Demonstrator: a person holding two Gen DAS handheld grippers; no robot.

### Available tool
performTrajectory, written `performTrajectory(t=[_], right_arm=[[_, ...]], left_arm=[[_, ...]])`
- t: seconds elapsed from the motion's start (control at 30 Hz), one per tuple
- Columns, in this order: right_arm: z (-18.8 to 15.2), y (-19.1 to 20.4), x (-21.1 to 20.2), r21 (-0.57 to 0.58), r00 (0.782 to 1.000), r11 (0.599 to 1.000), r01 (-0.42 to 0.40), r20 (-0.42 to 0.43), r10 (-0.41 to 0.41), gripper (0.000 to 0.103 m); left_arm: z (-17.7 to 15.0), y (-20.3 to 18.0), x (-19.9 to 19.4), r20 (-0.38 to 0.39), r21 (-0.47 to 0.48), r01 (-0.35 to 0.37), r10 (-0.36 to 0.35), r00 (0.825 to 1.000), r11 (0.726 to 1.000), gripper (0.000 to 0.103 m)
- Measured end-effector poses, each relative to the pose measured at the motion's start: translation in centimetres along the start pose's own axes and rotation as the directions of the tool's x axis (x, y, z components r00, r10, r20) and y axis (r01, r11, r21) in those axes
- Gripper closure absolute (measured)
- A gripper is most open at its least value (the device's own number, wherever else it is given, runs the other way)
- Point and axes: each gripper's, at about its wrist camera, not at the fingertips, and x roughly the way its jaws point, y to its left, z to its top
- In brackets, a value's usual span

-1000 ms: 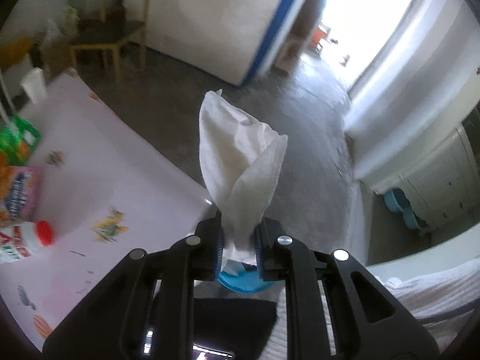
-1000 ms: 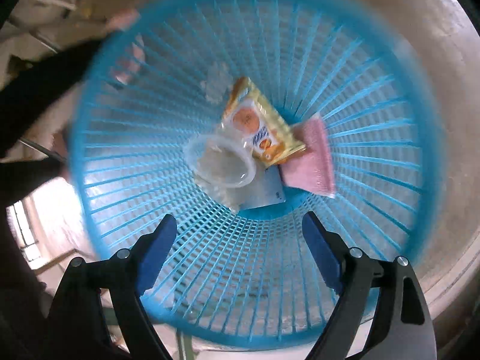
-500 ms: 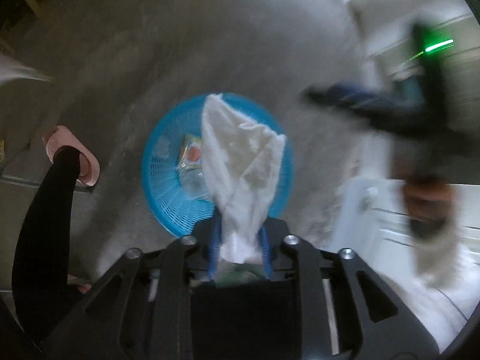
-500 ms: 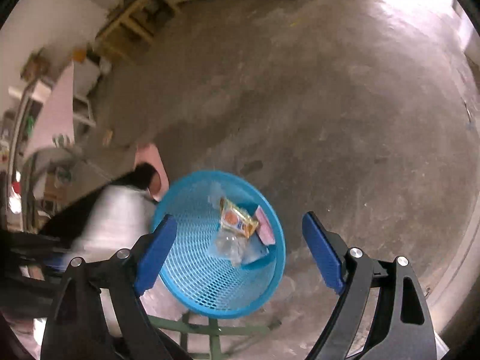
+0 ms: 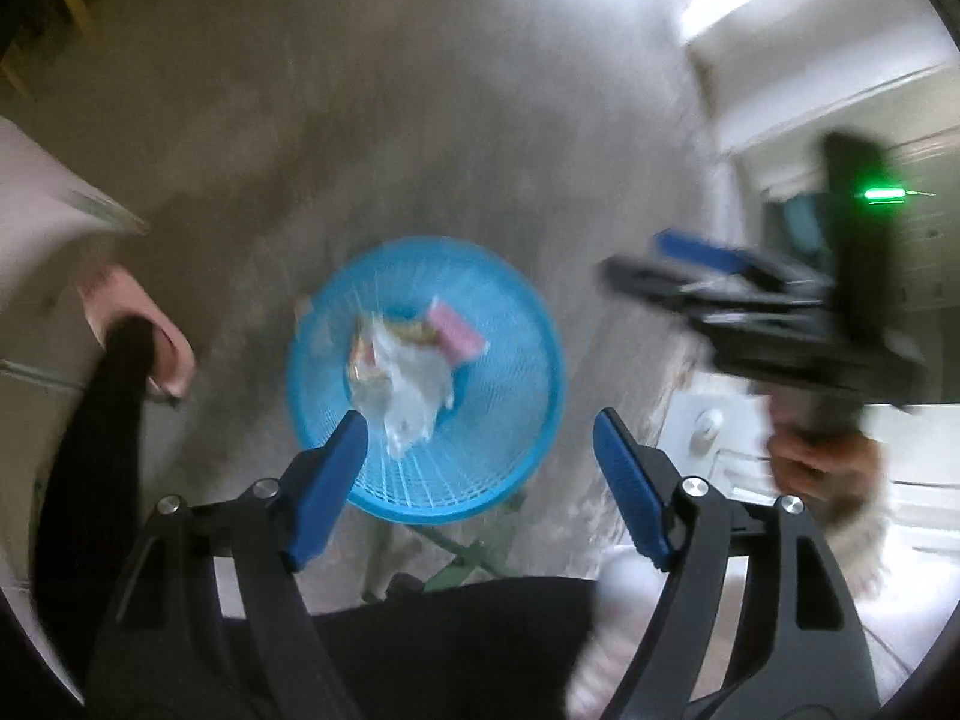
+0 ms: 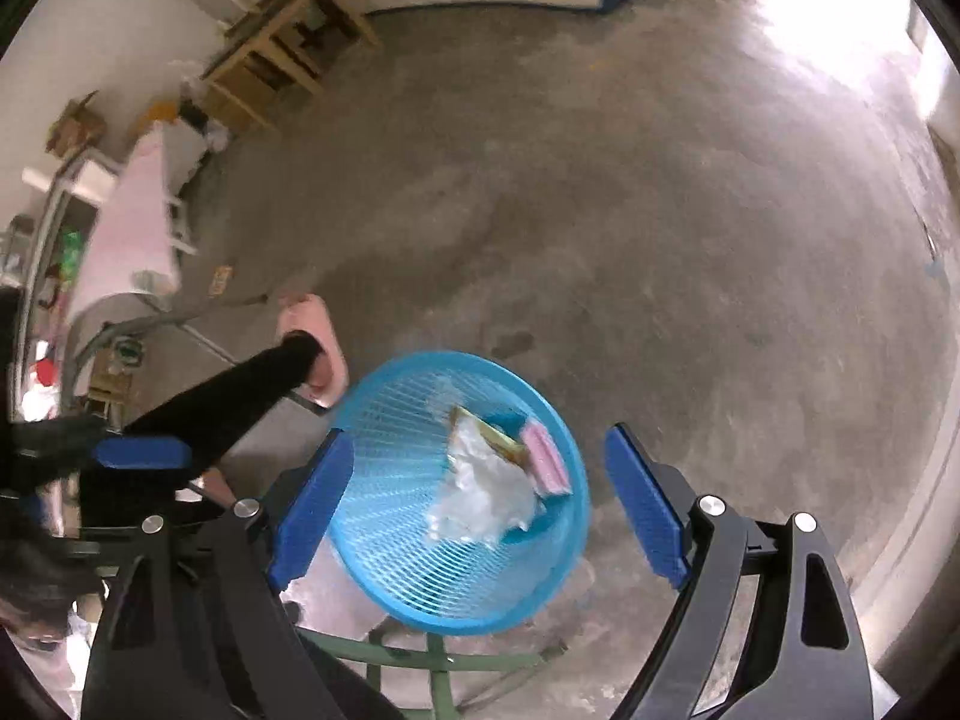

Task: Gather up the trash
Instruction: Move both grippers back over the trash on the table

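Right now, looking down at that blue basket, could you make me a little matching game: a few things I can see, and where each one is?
Things:
1. white tissue
2. pink packet
3. pink slipper
4. wooden chair

Places:
A. on the floor just outside the blue basket
B. far off, by the wall
C. in the middle of the basket, on top of the other trash
D. in the basket, beside the yellow wrapper

Pairs: 1-C, 2-D, 3-A, 4-B
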Motion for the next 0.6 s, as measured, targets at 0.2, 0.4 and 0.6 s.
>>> performTrajectory(t=[0.2, 0.4, 0.6], right_arm=[[3.8, 7.3, -3.2, -0.142, 0.989, 0.987, -0.077, 0.113, 0.093, 0.020], [7.6, 19.5, -4.7, -0.366, 0.956, 0.910, -0.193, 0.139, 0.259, 0.020], [9.5, 31.7, -2.6, -0.543, 0.932, 0.797, -0.263, 0.070, 0.355, 0.020]], left_arm=[[-4.4, 1.7, -17.2, 0.374, -0.054, -0.034, 0.052, 0.926, 0.998, 0.030], [-13.4, 13.6, -29.9, 0.494, -0.447, -0.225, 0.449, 0.745, 0.866, 0.023], [-23.1, 30.2, -35.0, 0.355, -0.772, -0.180, 0.649, 0.673, 0.610, 0.023]])
